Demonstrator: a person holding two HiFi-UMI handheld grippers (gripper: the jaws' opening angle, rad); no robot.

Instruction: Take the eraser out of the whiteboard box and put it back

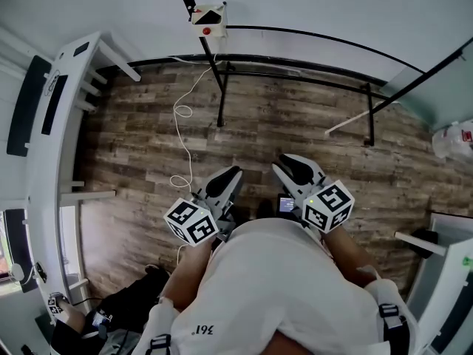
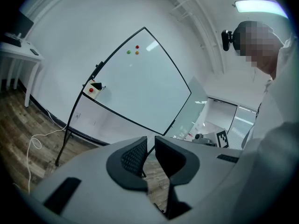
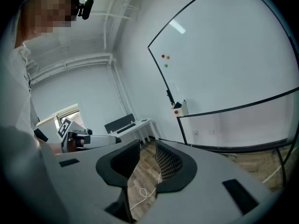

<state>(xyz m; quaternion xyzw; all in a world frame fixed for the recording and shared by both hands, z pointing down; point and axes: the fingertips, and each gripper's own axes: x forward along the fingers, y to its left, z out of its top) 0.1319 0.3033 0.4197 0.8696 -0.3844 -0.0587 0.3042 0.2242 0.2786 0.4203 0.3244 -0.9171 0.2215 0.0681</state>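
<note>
Both grippers empty, jaws parted; whiteboard box well apart from them on the board's frame.

Left gripper (image 2: 150, 144): jaws stand a narrow gap apart, nothing between the pads, only floor and board frame seen through the gap. Right gripper (image 3: 147, 147): jaws likewise released, a slightly wider gap, wood floor (image 3: 140, 171) and a white cable (image 3: 142, 193) visible through it. In the head view both are held just in front of the person's body, side by side and level. The whiteboard box (image 2: 93, 89), white with a red dot, hangs at the corner of the whiteboard (image 2: 140, 83). A black piece (image 2: 97, 85) sits in its top; I cannot tell whether that is the eraser. Three small magnets (image 2: 135, 50) sit high on the board. A white desk (image 3: 133, 125) stands against the wall.
</note>
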